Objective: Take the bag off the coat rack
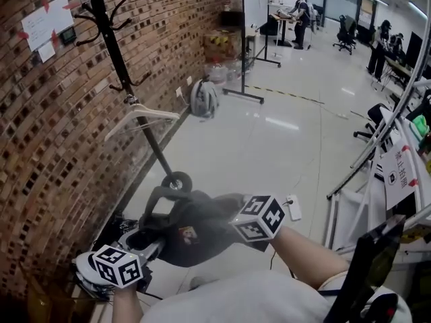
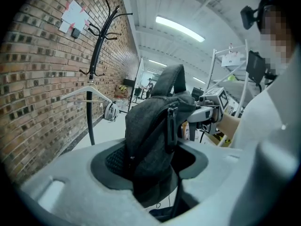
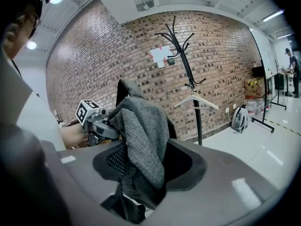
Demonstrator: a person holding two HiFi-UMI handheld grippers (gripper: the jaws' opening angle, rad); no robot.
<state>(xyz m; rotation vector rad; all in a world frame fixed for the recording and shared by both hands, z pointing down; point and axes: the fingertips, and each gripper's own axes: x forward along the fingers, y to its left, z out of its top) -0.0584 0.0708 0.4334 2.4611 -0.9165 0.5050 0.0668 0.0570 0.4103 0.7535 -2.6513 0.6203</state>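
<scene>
Bag (image 1: pixel 195 231) dark grey, woven, slumped; clamped by both hand-held grippers

brick wall (image 1: pixel 40 147) left | glossy pale floor (image 1: pixel 269 147) | ceiling strip light (image 2: pixel 178 28) | desks (image 1: pixel 280 17) far back

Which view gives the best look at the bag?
Head view: the whole bag shows, slung between the left gripper and the right gripper. The left gripper view and right gripper view each show only a bunched fold clamped in the jaws.
</scene>
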